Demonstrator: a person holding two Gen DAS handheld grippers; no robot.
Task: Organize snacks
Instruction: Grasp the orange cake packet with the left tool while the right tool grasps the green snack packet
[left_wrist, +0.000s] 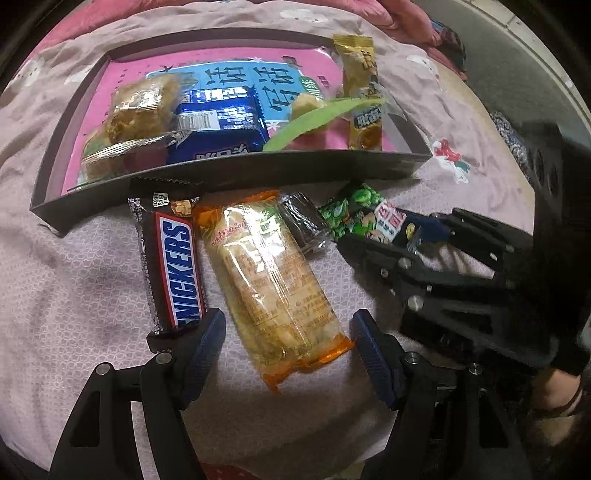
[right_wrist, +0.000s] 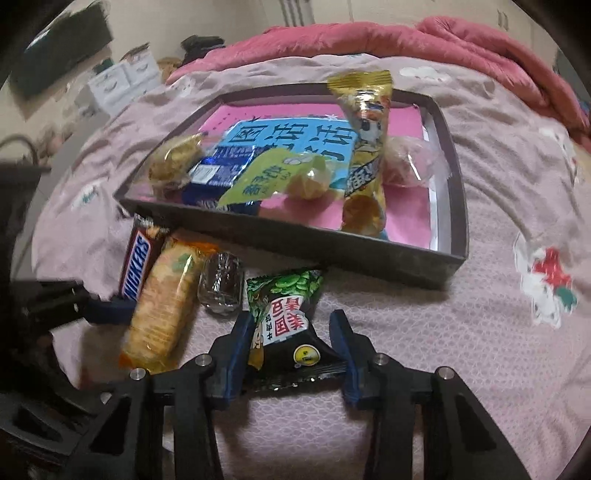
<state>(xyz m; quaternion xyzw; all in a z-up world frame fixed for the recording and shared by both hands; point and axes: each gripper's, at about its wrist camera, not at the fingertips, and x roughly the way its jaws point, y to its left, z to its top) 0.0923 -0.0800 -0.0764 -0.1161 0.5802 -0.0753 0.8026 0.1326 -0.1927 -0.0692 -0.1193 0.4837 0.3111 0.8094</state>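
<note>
A dark tray (left_wrist: 236, 168) (right_wrist: 321, 240) with a pink floor lies on the bed and holds several snack packs. In front of it lie a Snickers bar (left_wrist: 173, 266) (right_wrist: 137, 264), an orange cracker pack (left_wrist: 273, 284) (right_wrist: 166, 310), a small dark wrapped sweet (left_wrist: 304, 225) (right_wrist: 221, 284) and a green pea packet (left_wrist: 364, 218) (right_wrist: 286, 314). My left gripper (left_wrist: 288, 341) is open, its jaws either side of the cracker pack's near end. My right gripper (right_wrist: 291, 332) (left_wrist: 424, 236) is open, its jaws around the pea packet's near end.
The snacks lie on a pink patterned bedsheet (right_wrist: 480, 332). A red quilt (right_wrist: 406, 40) is bunched behind the tray. In the tray are a blue biscuit pack (left_wrist: 221, 125), a gold packet (right_wrist: 365, 147) and clear-wrapped cakes (left_wrist: 140, 107).
</note>
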